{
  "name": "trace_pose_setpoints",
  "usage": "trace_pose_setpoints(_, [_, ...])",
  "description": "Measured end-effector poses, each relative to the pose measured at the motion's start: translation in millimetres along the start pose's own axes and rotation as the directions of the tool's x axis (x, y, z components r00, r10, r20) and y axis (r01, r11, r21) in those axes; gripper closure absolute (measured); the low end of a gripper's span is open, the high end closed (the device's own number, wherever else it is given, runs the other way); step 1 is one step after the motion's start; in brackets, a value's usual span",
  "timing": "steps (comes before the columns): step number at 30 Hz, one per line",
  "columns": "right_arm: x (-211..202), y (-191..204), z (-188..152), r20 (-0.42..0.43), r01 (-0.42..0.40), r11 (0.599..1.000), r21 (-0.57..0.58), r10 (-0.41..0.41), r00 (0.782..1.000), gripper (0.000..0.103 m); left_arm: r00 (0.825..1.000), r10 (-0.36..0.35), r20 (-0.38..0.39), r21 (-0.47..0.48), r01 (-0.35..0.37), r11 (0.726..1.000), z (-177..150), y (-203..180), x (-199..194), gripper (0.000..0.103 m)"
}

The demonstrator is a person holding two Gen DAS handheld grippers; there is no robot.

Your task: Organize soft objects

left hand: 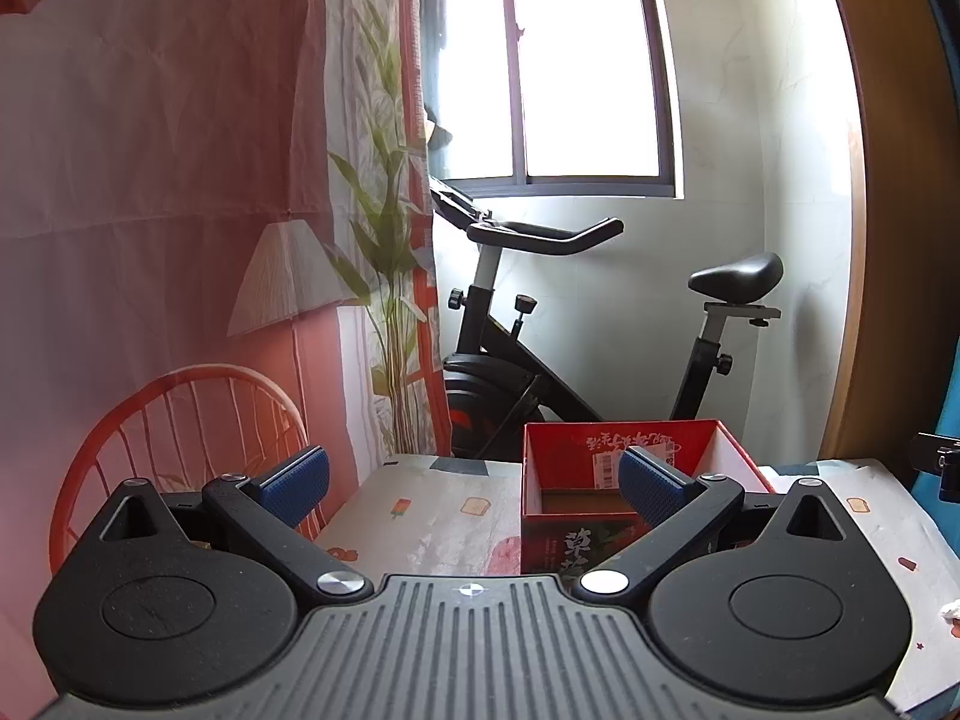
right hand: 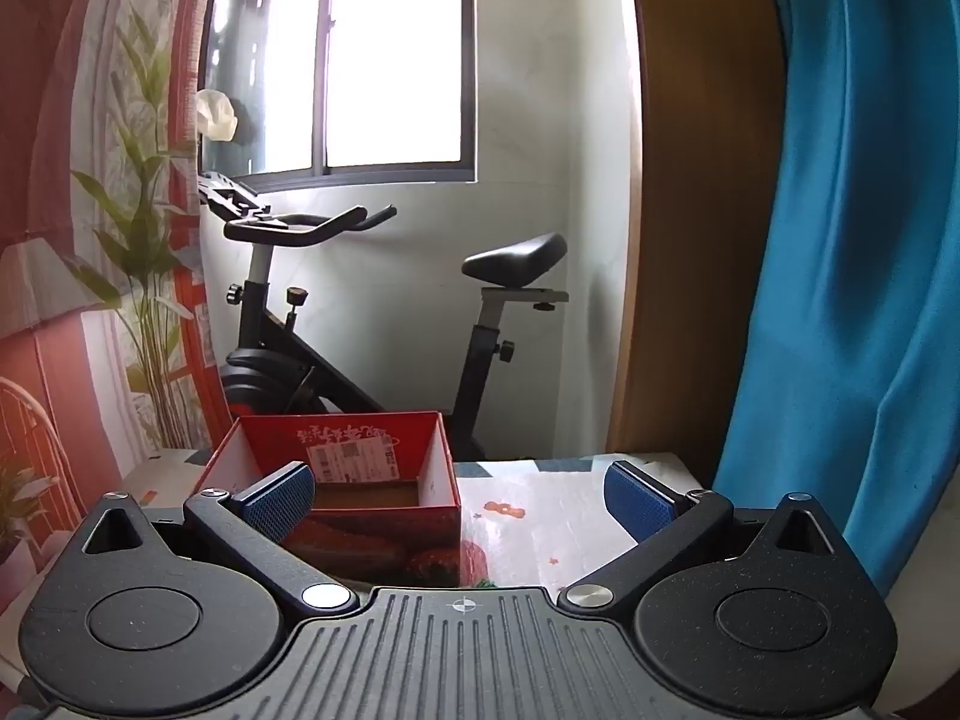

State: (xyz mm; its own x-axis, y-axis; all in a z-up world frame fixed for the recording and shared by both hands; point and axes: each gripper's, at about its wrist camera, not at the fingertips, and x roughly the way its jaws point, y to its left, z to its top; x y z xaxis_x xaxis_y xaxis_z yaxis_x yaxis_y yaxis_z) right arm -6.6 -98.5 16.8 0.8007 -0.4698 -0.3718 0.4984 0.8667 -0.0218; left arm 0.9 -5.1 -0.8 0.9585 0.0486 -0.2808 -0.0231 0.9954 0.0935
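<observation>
Both my grippers, left gripper (left hand: 474, 483) and right gripper (right hand: 459, 495), gape fully, holding nothing. Red box (right hand: 336, 480) sits near tabletop (right hand: 540, 516) far edge, empty. Risk: no soft objects visible; a blind reach could knock the box off.

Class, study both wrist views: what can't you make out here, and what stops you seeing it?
- Soft objects: none identifiable; the tongs' bodies block the near table in both views.
- Red box floor: partly hidden by its front wall, right wrist view.
- White scrap: cut off by the frame edge, left wrist view.
</observation>
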Motion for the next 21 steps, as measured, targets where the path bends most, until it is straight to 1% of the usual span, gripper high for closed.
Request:
trace_pose_setpoints(4, [1.0,5.7,-2.4,-0.004,0.008,1.0,0.0,-0.008,1.0,0.0,1.0,0.003,-0.004,-0.002,-0.003,1.0,-0.8,-0.6,0.8,0.0])
trace_pose_setpoints(21, [0.7,8.2,-2.8,-0.005,0.008,1.0,0.0,-0.008,1.0,0.0,1.0,0.002,-0.01,-0.003,-0.002,1.0,0.6,-0.1,2.3,0.0])
